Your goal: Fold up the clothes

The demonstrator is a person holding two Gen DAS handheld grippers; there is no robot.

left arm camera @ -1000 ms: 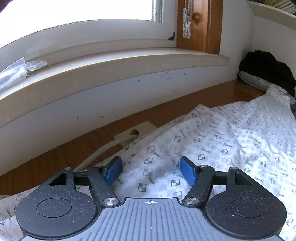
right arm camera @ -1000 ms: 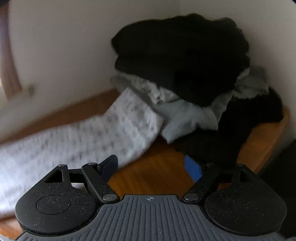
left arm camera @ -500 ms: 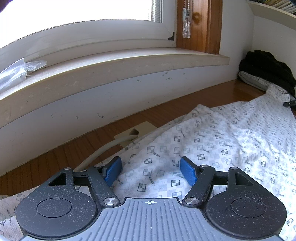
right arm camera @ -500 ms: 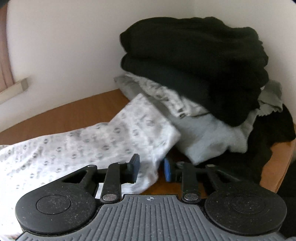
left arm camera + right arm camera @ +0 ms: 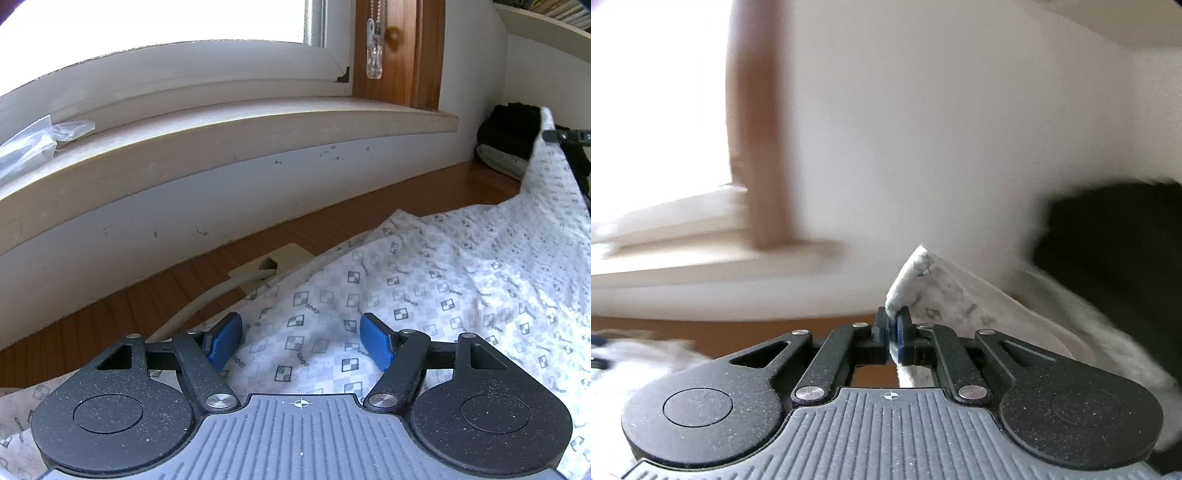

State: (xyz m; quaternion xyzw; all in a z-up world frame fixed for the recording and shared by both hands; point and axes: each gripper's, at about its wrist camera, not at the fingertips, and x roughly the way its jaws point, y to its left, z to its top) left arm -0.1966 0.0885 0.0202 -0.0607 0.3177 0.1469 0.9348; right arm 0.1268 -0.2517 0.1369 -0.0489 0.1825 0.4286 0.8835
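Note:
A white garment with a small checked print (image 5: 424,295) lies spread on the wooden table (image 5: 351,225). My left gripper (image 5: 301,341) is open, its blue pads just above the cloth on either side of a low fold. My right gripper (image 5: 893,330) is shut on an end of the same garment (image 5: 923,280) and holds it lifted off the table. In the left wrist view that raised end (image 5: 546,155) hangs from the right gripper (image 5: 554,136) at the far right. The right wrist view is blurred.
A wall with a deep window sill (image 5: 221,125) runs along the far table edge. A pile of black and grey clothes (image 5: 509,140) sits in the right corner. A beige cable outlet plate (image 5: 273,260) lies by the garment's edge. A plastic bag (image 5: 33,140) rests on the sill.
My right gripper has closed on the garment's end near the clothes pile and lifted it up and toward the window. My left gripper has stayed open in place.

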